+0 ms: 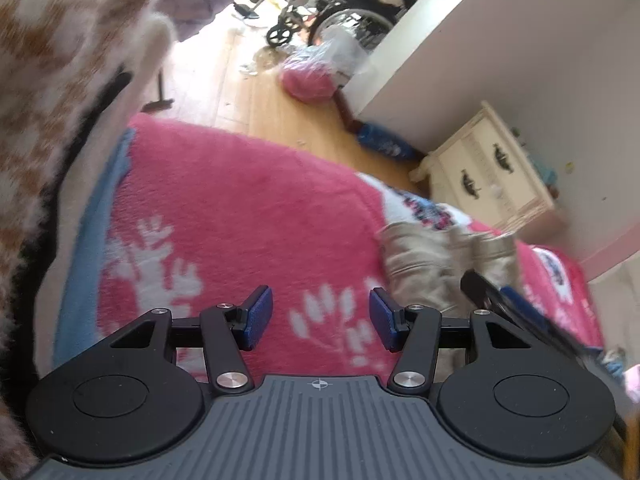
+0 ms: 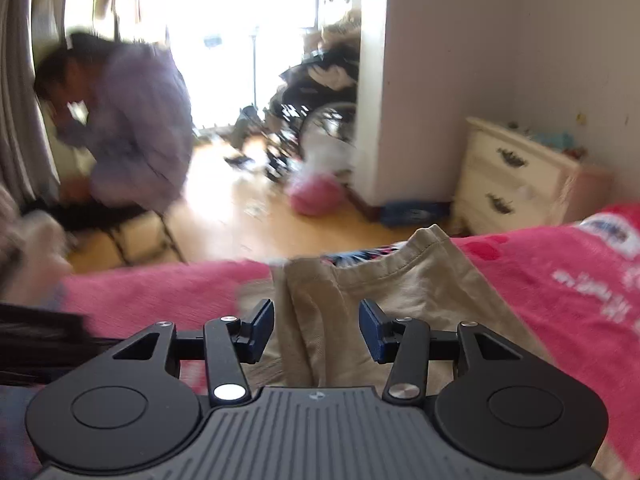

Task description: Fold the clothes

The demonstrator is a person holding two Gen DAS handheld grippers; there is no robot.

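A beige garment [image 2: 400, 292] lies bunched on a pink blanket [image 2: 560, 280]. My right gripper [image 2: 317, 330] is open, its jaws apart just above the garment's folds, holding nothing. In the left wrist view the same beige garment [image 1: 424, 264] lies to the right on the pink blanket [image 1: 240, 208]. My left gripper [image 1: 321, 320] is open and empty over the bare blanket, left of the garment. A black part of the other gripper [image 1: 496, 300] shows near the garment.
A cream nightstand [image 1: 492, 180] stands by the wall beyond the bed. A wheelchair [image 1: 344, 4] and a pink bag [image 1: 308, 80] are on the wooden floor. A person in lilac [image 2: 136, 128] crouches at the left. A fuzzy brown-and-white sleeve [image 1: 52, 64] fills the left edge.
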